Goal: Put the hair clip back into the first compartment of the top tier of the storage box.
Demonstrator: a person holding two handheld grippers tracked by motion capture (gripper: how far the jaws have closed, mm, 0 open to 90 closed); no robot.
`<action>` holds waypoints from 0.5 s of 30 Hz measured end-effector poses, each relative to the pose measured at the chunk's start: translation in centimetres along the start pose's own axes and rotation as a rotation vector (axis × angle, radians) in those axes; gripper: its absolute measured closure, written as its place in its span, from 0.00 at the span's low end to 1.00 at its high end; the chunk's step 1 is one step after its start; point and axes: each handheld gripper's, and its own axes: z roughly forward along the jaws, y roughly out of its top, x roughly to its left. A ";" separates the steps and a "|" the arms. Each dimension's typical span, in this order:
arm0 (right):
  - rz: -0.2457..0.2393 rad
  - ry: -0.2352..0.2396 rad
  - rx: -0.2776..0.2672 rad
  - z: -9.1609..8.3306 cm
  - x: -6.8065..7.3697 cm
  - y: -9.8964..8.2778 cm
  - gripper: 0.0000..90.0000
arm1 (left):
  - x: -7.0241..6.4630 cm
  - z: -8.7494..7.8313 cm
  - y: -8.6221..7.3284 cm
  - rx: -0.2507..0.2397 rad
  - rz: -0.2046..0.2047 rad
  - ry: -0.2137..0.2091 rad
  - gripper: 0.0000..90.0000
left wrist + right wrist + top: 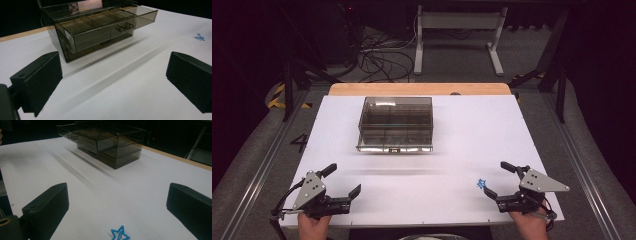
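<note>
White sheeting covers the table (492, 130), with dark floor, cables and a grey frame beyond it at 12 o'clock. From the high view we see a smoky drawer box (395, 123) at the table's centre toward 12, the left gripper (345, 181) at 7 o'clock and the right gripper (495, 179) at 5, both with fingers spread wide and holding nothing. Our left gripper view reveals the top drawer (110, 23) pulled out. Our right gripper view shows a blue star (120, 233) just ahead of its fingers.
</note>
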 end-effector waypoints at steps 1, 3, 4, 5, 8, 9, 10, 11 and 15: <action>0.000 0.000 0.000 0.0 0.0 0.0 0.06 | 0.0 0.0 0.0 0.000 0.003 0.005 0.01; 0.002 0.001 0.000 0.0 0.0 0.0 0.06 | -0.1 -0.1 0.0 -0.006 0.004 0.010 0.01; 0.002 0.001 0.001 0.0 0.0 0.0 0.06 | 0.0 -0.1 0.0 -0.008 0.010 0.010 0.01; 0.002 0.001 0.001 0.0 0.0 0.0 0.06 | 0.0 -0.1 0.0 -0.008 0.010 0.010 0.01; 0.001 0.000 0.001 0.0 0.0 0.0 0.06 | -0.1 -0.1 0.0 -0.004 0.011 0.010 0.01; 0.001 0.000 0.001 0.0 0.0 0.0 0.06 | 0.0 -0.1 0.0 -0.007 0.012 0.011 0.01; 0.002 0.000 0.000 0.0 0.0 0.0 0.06 | 0.0 -0.1 0.0 -0.008 0.012 0.016 0.01; 0.000 0.000 0.003 0.1 0.0 0.0 0.06 | 0.0 -0.1 0.0 -0.009 0.012 0.017 0.01; -0.001 0.001 0.005 0.1 0.1 0.0 0.06 | 0.0 -0.2 0.0 -0.010 0.011 0.021 0.01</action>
